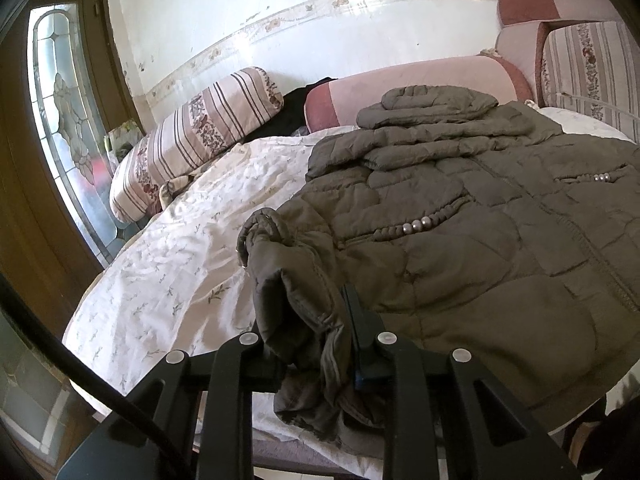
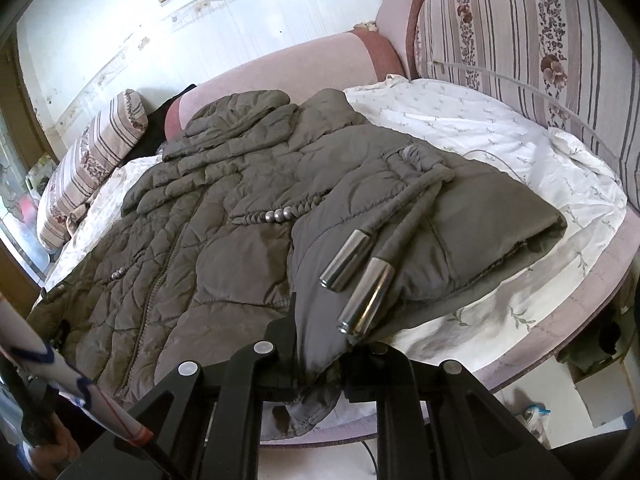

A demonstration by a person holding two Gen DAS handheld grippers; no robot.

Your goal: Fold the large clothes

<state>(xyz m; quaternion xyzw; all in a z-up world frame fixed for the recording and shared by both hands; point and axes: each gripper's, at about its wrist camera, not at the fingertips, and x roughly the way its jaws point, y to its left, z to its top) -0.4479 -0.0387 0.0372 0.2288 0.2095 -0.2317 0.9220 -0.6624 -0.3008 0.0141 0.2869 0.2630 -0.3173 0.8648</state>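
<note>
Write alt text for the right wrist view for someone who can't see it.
The right gripper is shut on the near edge of an olive quilted coat spread on a white floral sheet. Two cords with silver metal tips lie on its folded side, and a striped cushion stands behind.

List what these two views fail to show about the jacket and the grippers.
- Left wrist view: the left gripper's fingertips, buried in the bunched jacket fabric they clamp.
- Right wrist view: the right gripper's fingertips, covered by the jacket edge and the metal cord ends.
- Both views: the jacket's underside, against the sheet.
- Left wrist view: the dark item between the cushions, mostly hidden.
</note>
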